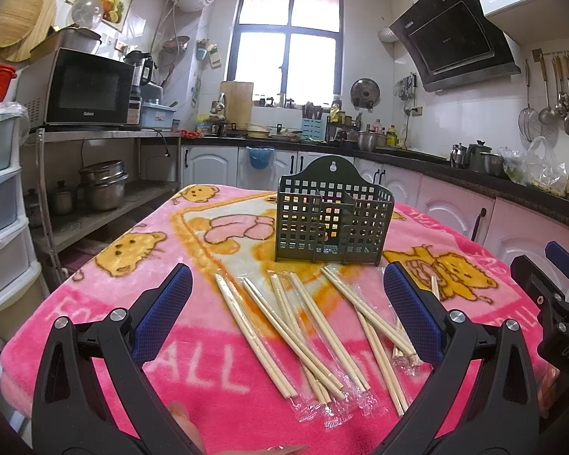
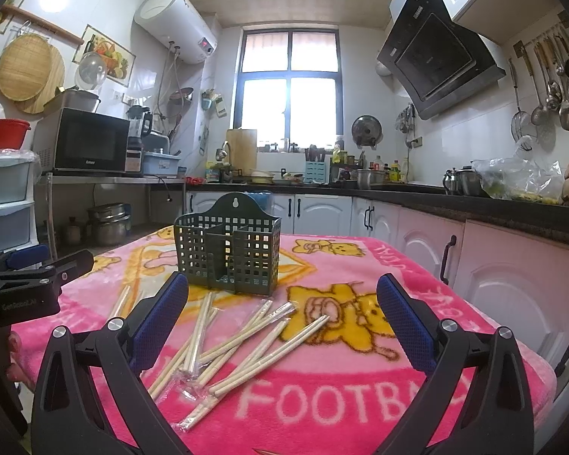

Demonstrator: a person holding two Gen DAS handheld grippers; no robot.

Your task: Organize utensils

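Several pairs of wooden chopsticks (image 1: 303, 333) in clear plastic sleeves lie scattered on a pink cartoon blanket (image 1: 106, 295). Behind them stands an empty dark green perforated utensil holder (image 1: 334, 220) with several compartments. My left gripper (image 1: 286, 280) hovers open above the near side of the chopsticks, nothing between its blue pads. In the right wrist view the same chopsticks (image 2: 239, 345) fan out before the holder (image 2: 227, 242), and my right gripper (image 2: 282, 288) is open and empty above them. Each gripper shows at the edge of the other's view.
The blanket-covered table (image 2: 360, 409) fills the foreground. White kitchen cabinets (image 2: 512, 288) and a dark counter run along the right and back. A steel shelf with pots and a microwave (image 1: 87, 91) stands at the left, plastic drawers (image 1: 0, 208) nearer.
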